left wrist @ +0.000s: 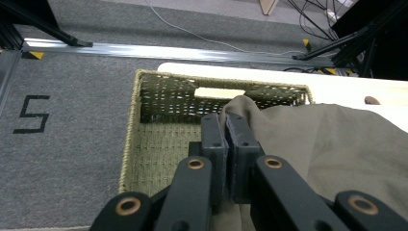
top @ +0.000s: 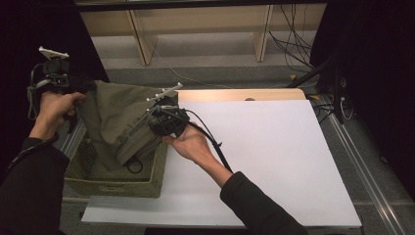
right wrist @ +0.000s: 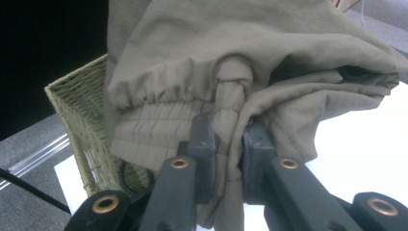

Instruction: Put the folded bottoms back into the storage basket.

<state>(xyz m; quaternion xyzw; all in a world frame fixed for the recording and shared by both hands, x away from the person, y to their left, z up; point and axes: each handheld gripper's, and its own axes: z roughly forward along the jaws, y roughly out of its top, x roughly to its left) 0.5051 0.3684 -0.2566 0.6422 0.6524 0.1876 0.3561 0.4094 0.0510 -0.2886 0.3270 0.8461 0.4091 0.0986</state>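
- While the olive garment [top: 115, 115] is hanging over the woven basket [top: 117, 186] at the table's left, you're holding soft, light, floppy cloth.
- Your left gripper [left wrist: 226, 144] is pinching an edge; your right gripper [right wrist: 226, 144] is clamping the gathered waistband, a firm hold.

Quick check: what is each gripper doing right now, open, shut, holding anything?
Left gripper: shut on an edge of the olive garment.
Right gripper: shut on the garment's gathered waistband, above the woven basket.

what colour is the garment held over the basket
Olive green garment, plain, best seen in the right gripper view.
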